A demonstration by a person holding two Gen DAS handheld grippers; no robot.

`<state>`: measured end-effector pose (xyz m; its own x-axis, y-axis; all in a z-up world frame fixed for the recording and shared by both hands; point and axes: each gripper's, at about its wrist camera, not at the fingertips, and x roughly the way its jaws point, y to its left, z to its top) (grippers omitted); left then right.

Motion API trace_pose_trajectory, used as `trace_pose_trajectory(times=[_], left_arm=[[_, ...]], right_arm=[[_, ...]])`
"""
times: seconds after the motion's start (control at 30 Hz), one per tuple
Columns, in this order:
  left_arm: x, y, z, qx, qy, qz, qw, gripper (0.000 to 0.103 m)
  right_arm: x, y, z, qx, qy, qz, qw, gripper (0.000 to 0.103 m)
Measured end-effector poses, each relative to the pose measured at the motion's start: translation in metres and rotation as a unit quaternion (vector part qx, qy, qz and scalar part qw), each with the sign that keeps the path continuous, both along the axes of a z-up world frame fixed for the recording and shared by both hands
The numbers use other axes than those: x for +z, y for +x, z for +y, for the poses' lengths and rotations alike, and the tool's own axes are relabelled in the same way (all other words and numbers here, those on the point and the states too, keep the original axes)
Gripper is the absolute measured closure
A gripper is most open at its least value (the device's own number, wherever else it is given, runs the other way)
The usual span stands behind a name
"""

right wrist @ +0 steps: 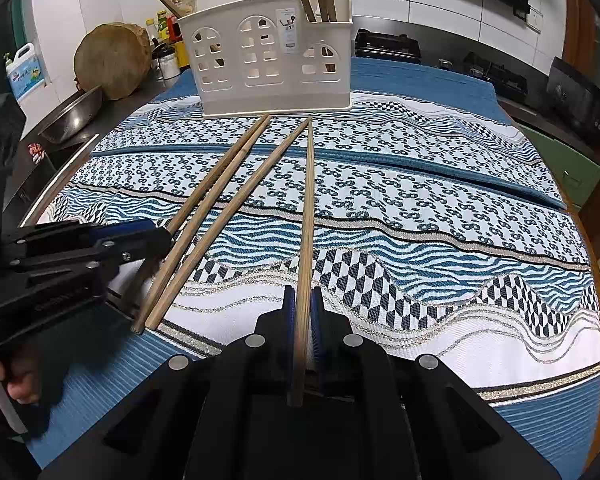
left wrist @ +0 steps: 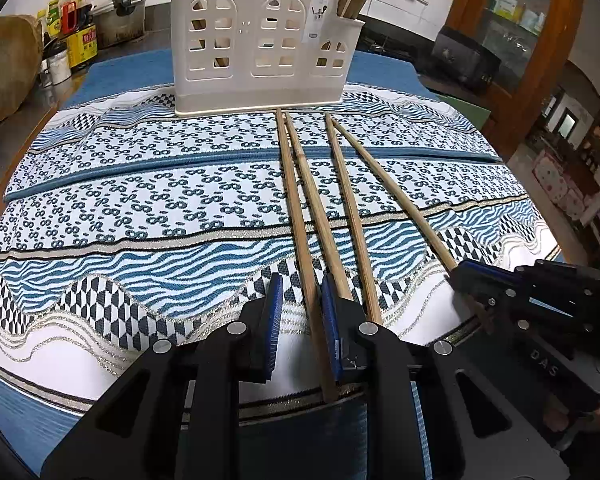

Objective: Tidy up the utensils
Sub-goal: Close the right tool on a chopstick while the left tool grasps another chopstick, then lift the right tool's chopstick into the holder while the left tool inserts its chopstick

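Note:
Several wooden chopsticks lie side by side on the patterned blue and white cloth (left wrist: 140,208), tips toward a cream plastic utensil holder (left wrist: 256,40) that has chopsticks standing in it; the holder also shows in the right wrist view (right wrist: 272,56). My left gripper (left wrist: 299,286) is open, its pads on either side of the leftmost chopstick (left wrist: 296,208), apart from it. My right gripper (right wrist: 301,298) is shut on the rightmost chopstick (right wrist: 309,200), low over the cloth. The right gripper also shows at the right in the left wrist view (left wrist: 460,268).
Bottles and jars (left wrist: 72,20), a metal pot (left wrist: 120,16) and a round wooden block (right wrist: 112,60) stand at the back left. A metal bowl (right wrist: 72,116) sits left of the cloth. A stove (right wrist: 388,46) is behind the holder. A wooden cabinet (left wrist: 520,20) stands at the right.

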<state>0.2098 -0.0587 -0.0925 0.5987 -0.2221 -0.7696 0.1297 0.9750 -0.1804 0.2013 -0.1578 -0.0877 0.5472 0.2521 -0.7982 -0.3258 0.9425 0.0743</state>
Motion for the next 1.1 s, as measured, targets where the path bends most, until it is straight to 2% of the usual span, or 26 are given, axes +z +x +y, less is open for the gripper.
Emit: trace_pose_trajectory(times=[0.1,0.2,0.3,0.47,0.67,0.9,1.1], left_arm=[[0.0,0.003,-0.005,0.002,0.01,-0.002,0.9999,0.084],[0.0,0.004,-0.016,0.007,0.049,-0.009,0.9987,0.091],[0.001,0.007,-0.02,0.013,0.063,-0.009,0.9979,0.096],[0.004,0.01,-0.013,0.017,0.042,-0.002,0.9989,0.097],[0.025,0.001,0.002,0.014,0.021,-0.027,0.9993,0.097],[0.063,-0.006,0.021,0.019,-0.013,-0.082,0.9964,0.098],[0.072,-0.004,0.036,0.025,-0.025,-0.093,0.995,0.098]], right_arm=[[-0.001,0.001,-0.001,-0.001,0.004,0.001,1.0,0.095],[-0.001,0.001,-0.001,-0.002,0.005,0.0,1.0,0.095],[-0.001,0.001,0.0,-0.001,0.005,-0.002,1.0,0.095],[0.0,0.0,-0.001,-0.002,0.008,-0.002,1.0,0.095],[0.013,-0.004,-0.005,-0.004,0.011,-0.018,1.0,0.096],[0.055,-0.012,-0.009,-0.003,0.017,-0.07,0.997,0.096],[0.094,-0.004,-0.009,0.008,0.024,-0.102,0.995,0.096]])
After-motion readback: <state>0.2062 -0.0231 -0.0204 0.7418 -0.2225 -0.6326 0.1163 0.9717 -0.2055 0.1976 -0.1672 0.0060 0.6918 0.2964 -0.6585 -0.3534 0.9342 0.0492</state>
